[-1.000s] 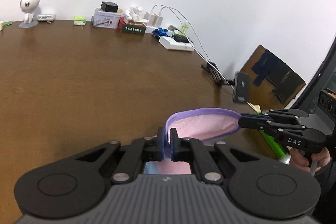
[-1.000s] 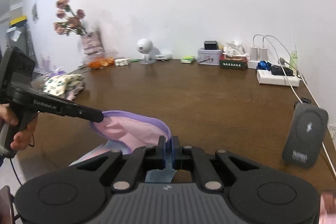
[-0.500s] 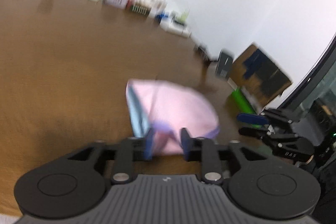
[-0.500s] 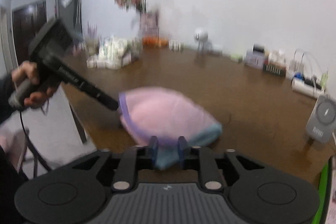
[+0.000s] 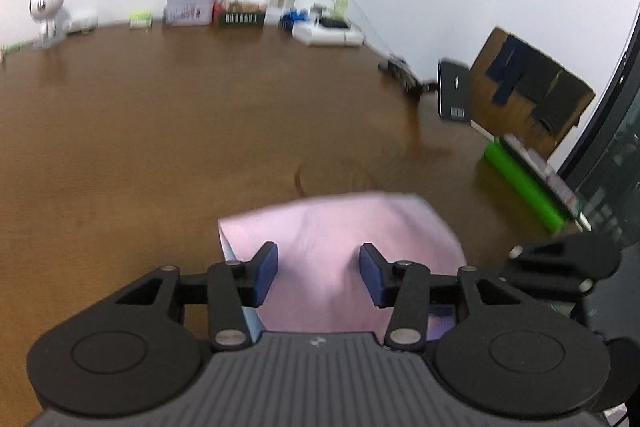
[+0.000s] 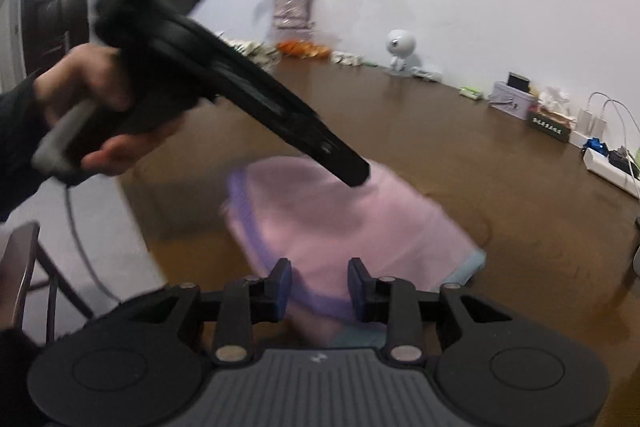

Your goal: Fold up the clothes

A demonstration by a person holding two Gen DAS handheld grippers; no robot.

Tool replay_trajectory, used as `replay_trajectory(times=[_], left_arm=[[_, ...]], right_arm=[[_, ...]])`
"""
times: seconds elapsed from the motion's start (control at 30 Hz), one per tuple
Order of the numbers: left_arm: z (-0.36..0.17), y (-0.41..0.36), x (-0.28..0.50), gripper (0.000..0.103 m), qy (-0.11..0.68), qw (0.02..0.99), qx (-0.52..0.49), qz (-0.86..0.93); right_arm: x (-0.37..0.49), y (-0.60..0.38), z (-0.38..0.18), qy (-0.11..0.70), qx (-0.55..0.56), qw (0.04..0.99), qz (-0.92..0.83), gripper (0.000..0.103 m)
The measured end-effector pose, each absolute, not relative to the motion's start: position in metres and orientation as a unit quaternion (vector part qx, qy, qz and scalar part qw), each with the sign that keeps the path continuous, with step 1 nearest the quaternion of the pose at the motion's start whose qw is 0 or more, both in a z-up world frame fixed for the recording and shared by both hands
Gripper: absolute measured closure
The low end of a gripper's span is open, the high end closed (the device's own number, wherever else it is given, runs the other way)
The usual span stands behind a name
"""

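**Pink garment down on table, both grippers let go**

Garment [image 5: 340, 247] lies low-center in both views, on the table [image 5: 160, 147], looks doubled over w/ purple hem at left. Left gripper [image 5: 318, 273] wide, nothing in it. Right gripper [image 6: 318, 287] also spread, empty. Imo press flat & square edges b4 any regrip; frames blurry tho.

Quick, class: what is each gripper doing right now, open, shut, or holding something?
Left gripper: open, holding nothing, above the pink garment.
Right gripper: open, holding nothing, garment edge between its fingers.
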State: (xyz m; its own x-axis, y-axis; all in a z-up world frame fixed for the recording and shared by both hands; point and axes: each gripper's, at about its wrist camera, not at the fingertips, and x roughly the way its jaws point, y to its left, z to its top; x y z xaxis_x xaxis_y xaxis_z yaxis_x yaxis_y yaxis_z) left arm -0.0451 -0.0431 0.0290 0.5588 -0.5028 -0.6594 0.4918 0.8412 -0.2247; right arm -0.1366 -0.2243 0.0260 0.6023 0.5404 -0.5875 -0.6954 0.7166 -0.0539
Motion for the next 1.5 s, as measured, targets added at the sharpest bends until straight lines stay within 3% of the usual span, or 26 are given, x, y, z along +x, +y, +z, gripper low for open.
replay_trajectory(times=[0.2,0.3,0.37,0.43,0.63,0.77,0.87,1.13,1.17,1.2,1.27,1.4,1.43,1.47,1.5], left_arm=[[0.013,-0.035,-0.067,0.047,0.392,0.879,-0.003,-0.270],[0.014,-0.035,-0.072,0.044,0.397,0.879,0.009,-0.265],[0.016,-0.035,-0.075,0.042,0.401,0.877,0.019,-0.264],[0.022,-0.028,-0.076,0.042,0.404,0.877,0.015,-0.260],[0.052,-0.035,-0.064,0.043,0.359,0.873,-0.065,-0.323],[0.036,-0.051,-0.039,0.063,0.384,0.868,-0.064,-0.309],[0.018,-0.047,-0.026,0.073,0.407,0.862,-0.076,-0.294],[0.018,-0.039,-0.033,0.072,0.399,0.862,-0.049,-0.308],[0.019,-0.036,-0.033,0.067,0.400,0.861,-0.051,-0.311],[0.022,-0.031,-0.036,0.051,0.398,0.863,-0.049,-0.307],[0.032,-0.017,-0.048,0.035,0.385,0.875,-0.041,-0.290],[0.061,-0.004,-0.069,0.035,0.354,0.874,-0.084,-0.323],[0.068,-0.002,-0.074,0.035,0.346,0.871,-0.098,-0.334],[0.063,-0.004,-0.074,0.038,0.353,0.870,-0.096,-0.330],[0.057,-0.006,-0.074,0.049,0.361,0.869,-0.093,-0.325]], right_arm=[[-0.137,-0.252,0.055,0.242,-0.054,0.908,0.337,0.070],[-0.105,-0.253,0.059,0.263,-0.005,0.924,0.279,0.071],[-0.094,-0.240,0.048,0.294,-0.023,0.921,0.256,0.078],[-0.094,-0.225,0.032,0.314,-0.059,0.917,0.237,0.077],[-0.115,-0.214,0.020,0.274,-0.103,0.931,0.217,0.076],[-0.114,-0.214,0.020,0.275,-0.102,0.932,0.214,0.076],[-0.114,-0.214,0.019,0.274,-0.099,0.933,0.210,0.076],[-0.132,-0.231,0.022,0.292,-0.091,0.923,0.232,0.066],[-0.134,-0.233,0.020,0.296,-0.090,0.922,0.233,0.065],[-0.136,-0.236,0.022,0.294,-0.083,0.924,0.229,0.065],[-0.142,-0.241,0.025,0.291,-0.071,0.928,0.222,0.065],[-0.151,-0.243,0.043,0.243,-0.054,0.939,0.236,0.065],[-0.149,-0.240,0.047,0.233,-0.051,0.940,0.244,0.067],[-0.145,-0.235,0.048,0.229,-0.050,0.939,0.251,0.081],[-0.139,-0.230,0.048,0.230,-0.051,0.938,0.255,0.092]])
